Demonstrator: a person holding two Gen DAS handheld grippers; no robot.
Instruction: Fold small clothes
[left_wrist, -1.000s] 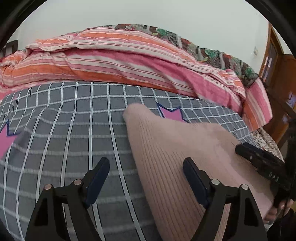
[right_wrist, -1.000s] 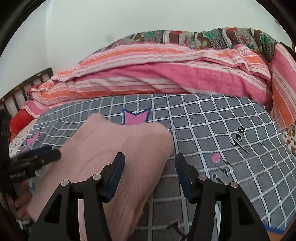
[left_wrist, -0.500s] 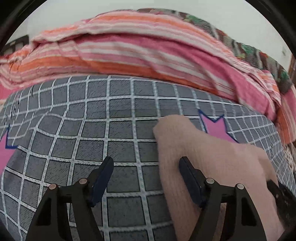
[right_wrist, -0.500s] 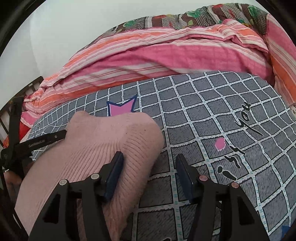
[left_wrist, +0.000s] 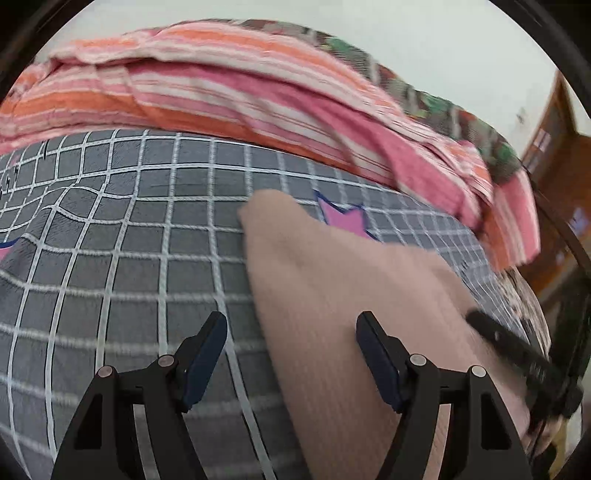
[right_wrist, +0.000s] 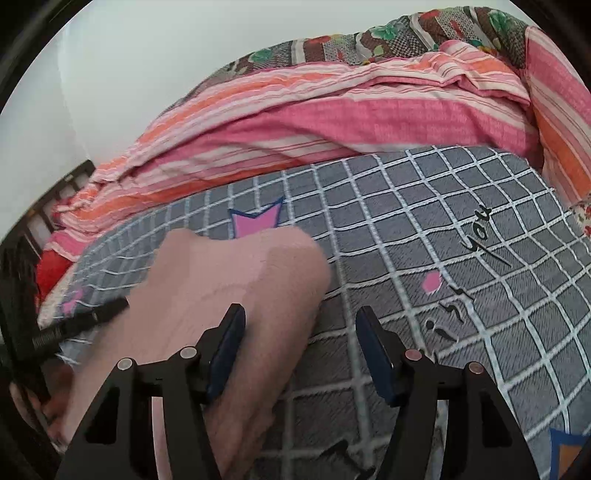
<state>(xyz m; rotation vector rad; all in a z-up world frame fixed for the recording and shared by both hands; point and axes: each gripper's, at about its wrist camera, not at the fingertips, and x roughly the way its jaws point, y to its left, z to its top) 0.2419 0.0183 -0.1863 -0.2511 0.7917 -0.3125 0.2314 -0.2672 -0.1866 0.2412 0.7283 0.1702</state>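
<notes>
Left gripper (left_wrist: 291, 354) and right gripper (right_wrist: 300, 349) both spread, over pink knit garment (left_wrist: 351, 295) — lettering (right_wrist: 480, 236) only in right view

My left gripper (left_wrist: 291, 350) hangs low with its 2 jaws spread wide, gripping nothing. My right gripper (right_wrist: 300, 345) sits alongside it, jaws likewise parted, both pointing forward.

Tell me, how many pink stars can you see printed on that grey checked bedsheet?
3. One pink star just beyond the pink knitted garment, a small one near its left side, another at the sheet's far left edge. The garment may hide more.
</notes>
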